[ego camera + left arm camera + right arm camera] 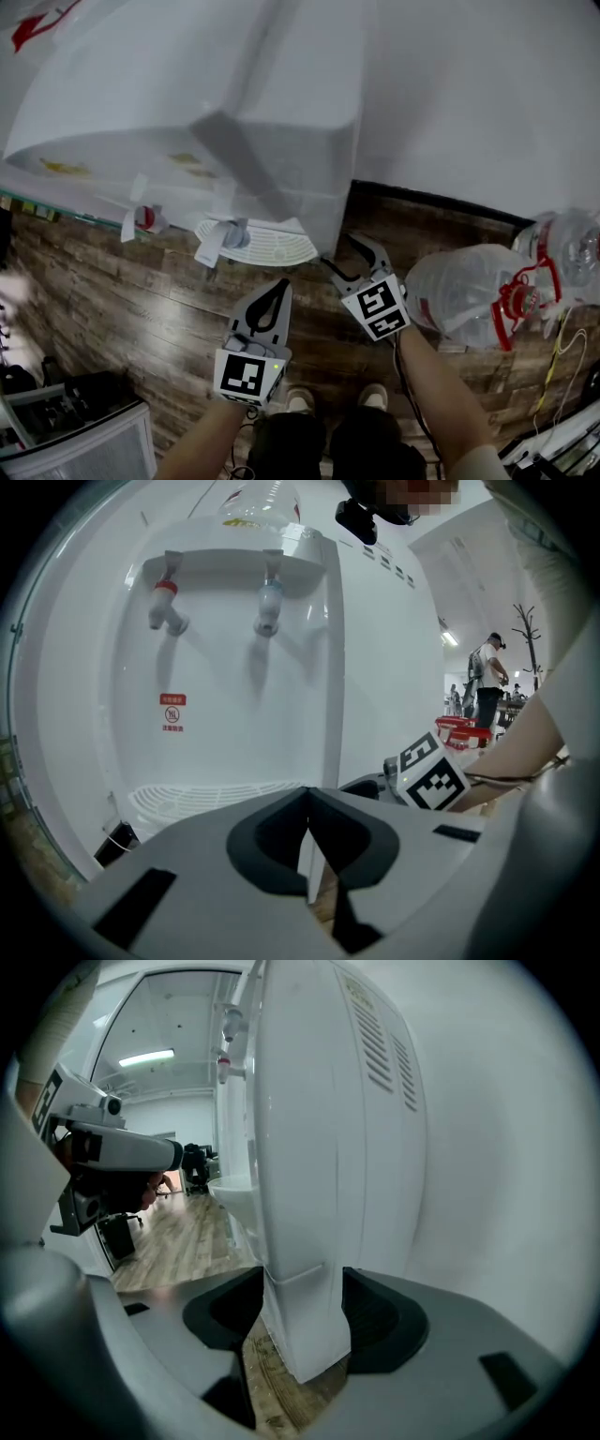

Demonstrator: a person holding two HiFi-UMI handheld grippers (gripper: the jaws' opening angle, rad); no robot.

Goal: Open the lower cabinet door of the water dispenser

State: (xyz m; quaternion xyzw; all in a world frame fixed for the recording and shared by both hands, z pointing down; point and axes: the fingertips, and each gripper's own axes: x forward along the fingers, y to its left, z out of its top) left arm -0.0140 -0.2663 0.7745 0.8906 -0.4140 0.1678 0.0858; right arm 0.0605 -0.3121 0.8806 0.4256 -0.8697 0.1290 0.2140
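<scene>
The white water dispenser (309,141) is seen from above, standing on the wooden floor (141,319) next to a white wall. A red tap (161,607) and a blue tap (269,607) are seen on its front, with the drip tray (272,246) below them. The lower cabinet door is under that tray and is mostly hidden (only the bottom corner (300,1326) of the dispenser is caught, in the right gripper view).

The left gripper (280,287) is held in front of the drip tray. Its jaws are pressed together, and nothing is held between them. The right gripper (341,251) is held at the dispenser's right front corner. Its jaws are spread wide, with the bottom corner seen between them. Whether the corner is touched cannot be told.

Big water bottles (469,295) are seen on the floor at the right.
</scene>
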